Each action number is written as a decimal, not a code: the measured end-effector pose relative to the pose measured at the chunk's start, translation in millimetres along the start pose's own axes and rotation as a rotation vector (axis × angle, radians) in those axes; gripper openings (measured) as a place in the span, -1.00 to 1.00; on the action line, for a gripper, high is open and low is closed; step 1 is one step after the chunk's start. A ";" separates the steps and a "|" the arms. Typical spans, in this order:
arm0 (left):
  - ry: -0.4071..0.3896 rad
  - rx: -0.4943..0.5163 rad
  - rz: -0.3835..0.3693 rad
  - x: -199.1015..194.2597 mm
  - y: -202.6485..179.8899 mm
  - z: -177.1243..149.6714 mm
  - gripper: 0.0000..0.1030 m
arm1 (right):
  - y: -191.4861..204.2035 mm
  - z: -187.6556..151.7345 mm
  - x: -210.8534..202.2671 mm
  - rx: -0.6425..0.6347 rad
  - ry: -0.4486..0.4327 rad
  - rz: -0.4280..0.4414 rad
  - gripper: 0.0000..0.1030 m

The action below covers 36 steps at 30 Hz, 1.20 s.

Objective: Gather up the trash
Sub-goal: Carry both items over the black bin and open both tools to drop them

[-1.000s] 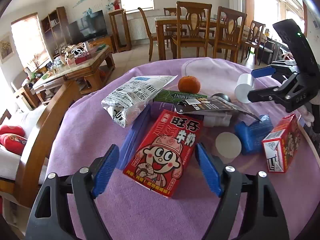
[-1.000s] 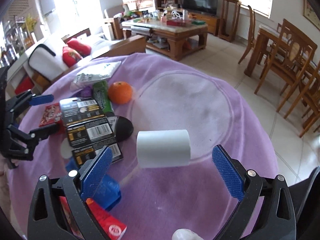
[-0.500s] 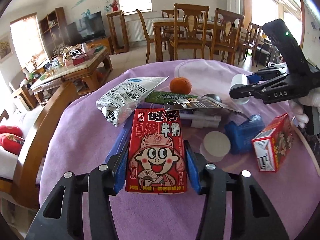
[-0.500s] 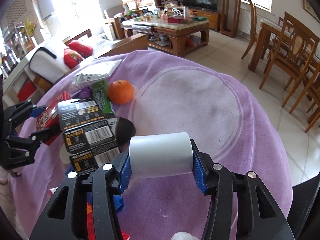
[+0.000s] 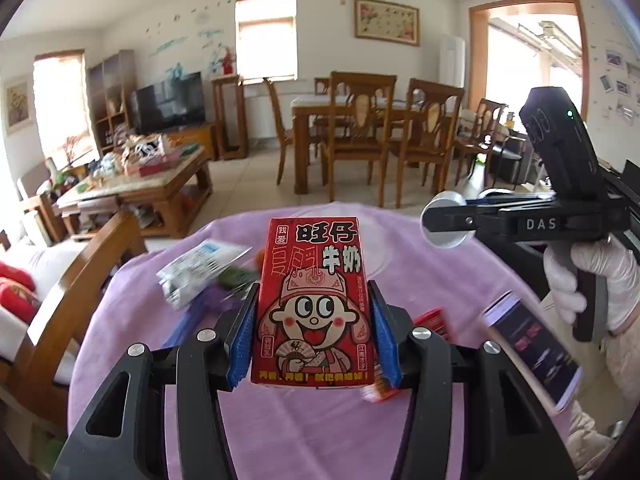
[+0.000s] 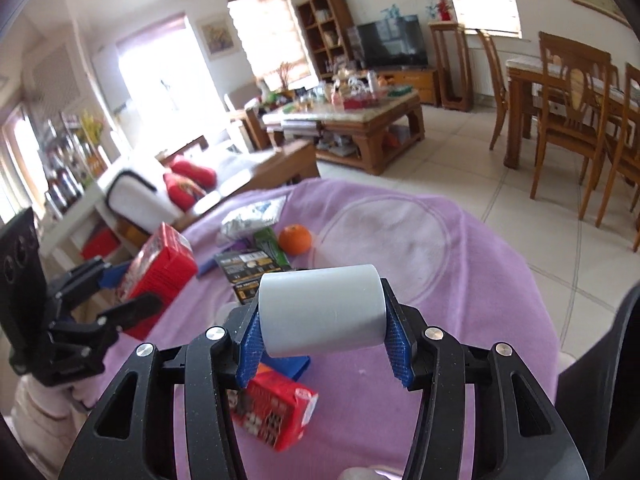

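Your left gripper (image 5: 314,340) is clamped on the red milk carton (image 5: 314,300), held above the purple tablecloth (image 5: 320,432). Your right gripper (image 6: 324,338) clamps the white roll (image 6: 322,314) between its 2 pads.

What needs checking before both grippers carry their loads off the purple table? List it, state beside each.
1. Left gripper pads clamp the red milk carton on both sides: ok.
2. Right gripper pads clamp the white roll at both ends: ok.
3. Carton sits straight between the pads, not skewed: ok.
4. Both loads are clear of the purple tablecloth: ok.
5. Trash left on the table, including the small red carton, the silver packet and the black cards: not ok, still to collect.
6. A bin or bag to drop the loads into: cannot tell, none in view.
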<state>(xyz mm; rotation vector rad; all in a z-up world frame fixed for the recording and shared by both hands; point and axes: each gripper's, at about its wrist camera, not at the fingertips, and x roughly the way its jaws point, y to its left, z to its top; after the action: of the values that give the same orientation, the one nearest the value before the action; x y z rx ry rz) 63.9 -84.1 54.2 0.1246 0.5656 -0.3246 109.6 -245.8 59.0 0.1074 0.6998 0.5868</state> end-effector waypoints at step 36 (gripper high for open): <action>0.159 0.219 -0.389 160.5 -299.1 67.3 -0.03 | -281.7 -153.9 -242.7 0.493 -0.312 -0.275 0.00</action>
<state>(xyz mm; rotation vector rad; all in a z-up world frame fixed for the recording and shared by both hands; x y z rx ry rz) 125.2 -422.4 15.2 0.2545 0.7111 -0.7610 -3.4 -627.6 0.7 0.5416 0.5296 0.1184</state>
